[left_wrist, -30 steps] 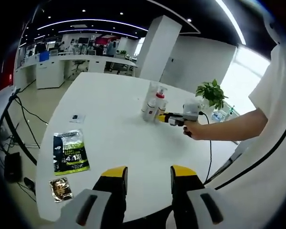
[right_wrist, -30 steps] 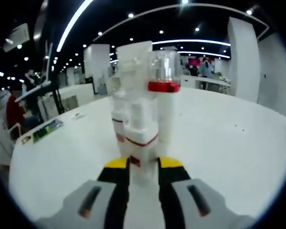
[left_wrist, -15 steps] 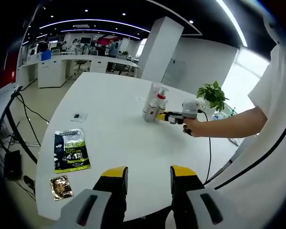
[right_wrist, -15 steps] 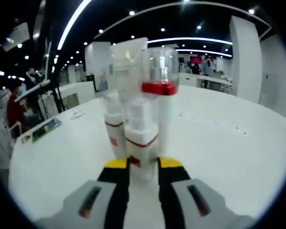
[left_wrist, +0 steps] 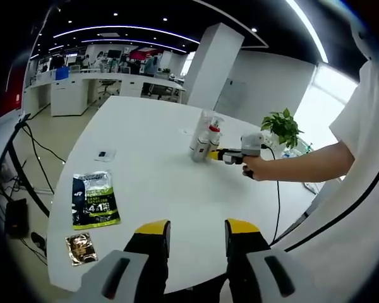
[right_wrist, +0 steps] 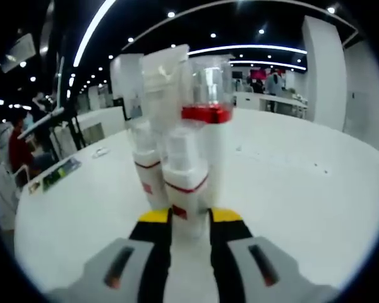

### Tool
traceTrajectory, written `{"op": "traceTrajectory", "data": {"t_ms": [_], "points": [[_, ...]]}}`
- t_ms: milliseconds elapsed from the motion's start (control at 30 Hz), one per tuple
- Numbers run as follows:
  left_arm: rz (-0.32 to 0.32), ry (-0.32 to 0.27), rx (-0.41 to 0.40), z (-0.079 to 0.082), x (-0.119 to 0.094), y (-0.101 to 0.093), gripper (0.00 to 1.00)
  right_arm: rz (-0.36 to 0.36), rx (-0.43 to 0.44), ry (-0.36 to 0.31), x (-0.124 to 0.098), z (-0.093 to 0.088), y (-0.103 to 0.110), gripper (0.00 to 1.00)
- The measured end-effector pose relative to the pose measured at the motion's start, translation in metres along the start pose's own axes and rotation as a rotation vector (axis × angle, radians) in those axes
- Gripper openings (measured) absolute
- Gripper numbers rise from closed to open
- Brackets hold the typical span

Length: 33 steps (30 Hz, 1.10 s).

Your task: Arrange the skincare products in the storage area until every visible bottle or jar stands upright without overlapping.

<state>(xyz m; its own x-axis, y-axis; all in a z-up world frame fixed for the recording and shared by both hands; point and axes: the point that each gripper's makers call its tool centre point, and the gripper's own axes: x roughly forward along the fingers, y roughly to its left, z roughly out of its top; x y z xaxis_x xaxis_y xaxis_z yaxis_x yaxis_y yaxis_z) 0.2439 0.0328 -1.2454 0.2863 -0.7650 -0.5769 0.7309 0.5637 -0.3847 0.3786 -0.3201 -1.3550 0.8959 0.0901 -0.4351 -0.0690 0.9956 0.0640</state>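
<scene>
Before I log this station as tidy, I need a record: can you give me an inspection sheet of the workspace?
Surface: white table, mostly bare.
Job's things: cluster of white bottles standing upright, close together; small bottle between the right gripper's jaws.
Clutter: green packet, small brown packet, small dark item near the table's edge.
Grippers: left gripper open, holding nothing; right gripper shut on the small bottle.
Cables: black cables on the floor beside the table.
Surroundings: potted plant, white column, office desks behind.
</scene>
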Motion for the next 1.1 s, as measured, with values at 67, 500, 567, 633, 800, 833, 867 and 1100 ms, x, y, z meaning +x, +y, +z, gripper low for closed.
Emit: {"op": "traceTrajectory", "data": {"t_ms": [67,500,567,633,800,833,867,1100], "points": [[-0.001,0.000,0.001,0.000,0.000,0.000,0.35,0.000,-0.002,0.002,0.000,0.000,0.000,0.21],[-0.017,-0.017,-0.018,0.006,0.006,0.006,0.36,-0.027,0.045,0.024,-0.022,-0.001,0.005,0.28],[0.001,-0.025,-0.032,0.010,0.007,0.016,0.37,-0.035,0.082,0.019,-0.033,0.000,0.007,0.30],[0.034,-0.032,-0.068,0.012,0.008,0.032,0.37,-0.041,0.112,0.012,-0.047,0.000,0.011,0.33],[0.153,-0.023,-0.152,0.008,0.011,0.075,0.46,-0.049,0.138,0.019,-0.080,-0.002,0.030,0.36],[0.188,-0.010,-0.177,0.004,0.014,0.088,0.50,-0.048,0.147,0.022,-0.087,-0.005,0.035,0.36],[0.205,-0.001,-0.205,0.001,0.019,0.096,0.53,-0.047,0.159,0.025,-0.092,-0.006,0.040,0.35],[0.271,0.018,-0.188,0.003,0.056,0.133,0.75,0.026,0.157,0.050,-0.134,-0.013,0.104,0.36]]}}
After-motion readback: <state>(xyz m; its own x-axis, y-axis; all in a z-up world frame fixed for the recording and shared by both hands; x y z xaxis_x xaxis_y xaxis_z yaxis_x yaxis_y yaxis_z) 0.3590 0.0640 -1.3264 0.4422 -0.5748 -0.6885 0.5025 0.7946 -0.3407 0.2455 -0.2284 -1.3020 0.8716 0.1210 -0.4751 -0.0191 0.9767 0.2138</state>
